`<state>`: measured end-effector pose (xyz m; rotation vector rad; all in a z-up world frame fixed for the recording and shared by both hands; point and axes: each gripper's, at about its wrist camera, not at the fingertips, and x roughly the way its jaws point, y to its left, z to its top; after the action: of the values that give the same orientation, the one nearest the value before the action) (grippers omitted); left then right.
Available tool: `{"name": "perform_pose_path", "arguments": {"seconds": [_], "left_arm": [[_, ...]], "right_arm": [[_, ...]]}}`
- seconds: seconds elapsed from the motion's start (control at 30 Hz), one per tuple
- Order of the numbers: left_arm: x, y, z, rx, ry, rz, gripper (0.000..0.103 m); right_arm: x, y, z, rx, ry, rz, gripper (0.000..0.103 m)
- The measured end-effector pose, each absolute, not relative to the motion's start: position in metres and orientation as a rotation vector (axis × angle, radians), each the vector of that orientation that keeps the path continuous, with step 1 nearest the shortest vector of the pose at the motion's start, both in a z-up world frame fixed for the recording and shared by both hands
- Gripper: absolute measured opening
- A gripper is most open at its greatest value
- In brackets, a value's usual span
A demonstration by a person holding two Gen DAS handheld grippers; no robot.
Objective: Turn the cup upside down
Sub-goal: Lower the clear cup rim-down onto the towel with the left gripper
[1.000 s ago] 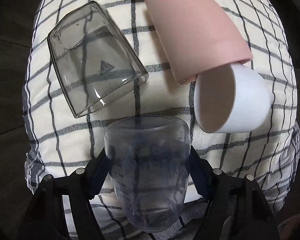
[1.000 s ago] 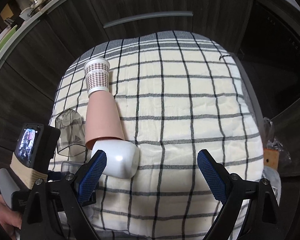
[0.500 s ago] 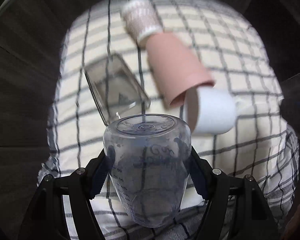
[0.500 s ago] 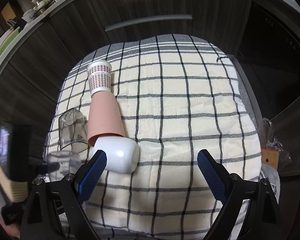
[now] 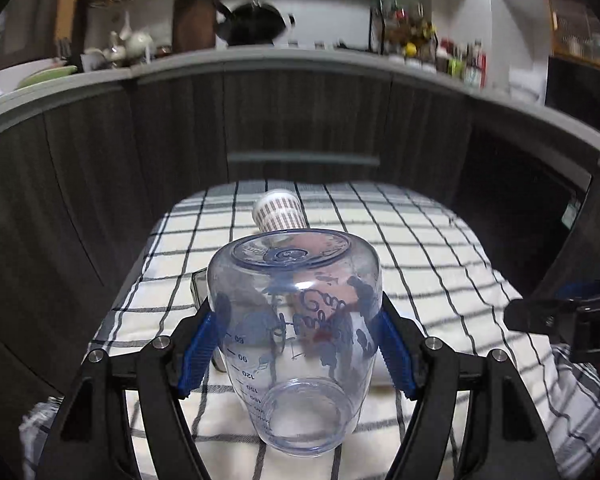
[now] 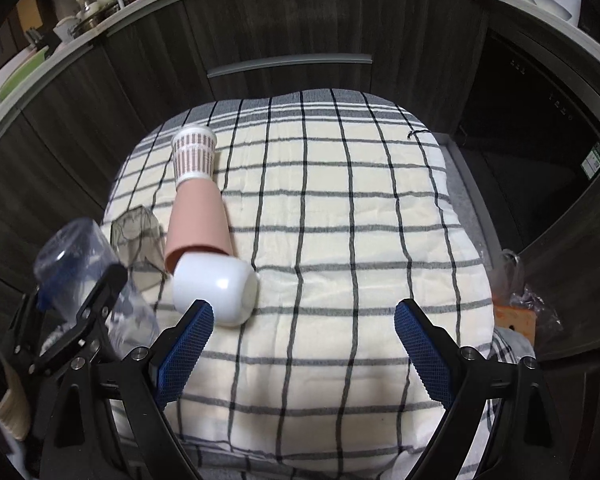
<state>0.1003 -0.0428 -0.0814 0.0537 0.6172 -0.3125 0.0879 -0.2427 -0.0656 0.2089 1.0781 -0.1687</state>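
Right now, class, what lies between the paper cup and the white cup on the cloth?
In the right wrist view, the pink cup lies on its side between the paper cup and the white cup, on the checked cloth.

My left black gripper (image 5: 296, 346), its pads bright blue, frames a clear, blue-tinted plastic measuring cup (image 5: 294, 336) printed with dark blue script and graduation marks. My right black gripper (image 6: 300, 354) shows matching blue mesh-textured pads. Beneath lies a cream cloth with a dark grey windowpane check (image 6: 340, 240). On it: a white paper cup banded with brown checks (image 6: 193, 154), a plain salmon-pink tumbler (image 6: 198, 220), a glossy white cup (image 6: 216, 284) and a smoky grey transparent cup (image 6: 134, 236). Behind, dark wood-grain cabinet fronts (image 6: 140, 80).
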Motion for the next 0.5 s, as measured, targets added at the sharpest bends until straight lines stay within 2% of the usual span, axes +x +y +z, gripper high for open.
{"name": "perform_pose_path", "arguments": {"seconds": [0.2,0.5], "left_arm": [[0.085,-0.047,-0.091,0.104,0.484,-0.326,0.072],[0.087,-0.046,-0.121,0.091,0.564,-0.282,0.072]], "right_arm": [[0.076,-0.235,-0.073,0.193,1.088,-0.166,0.092],[0.069,-0.238,-0.079,0.228,1.104,-0.174,0.092]]}}
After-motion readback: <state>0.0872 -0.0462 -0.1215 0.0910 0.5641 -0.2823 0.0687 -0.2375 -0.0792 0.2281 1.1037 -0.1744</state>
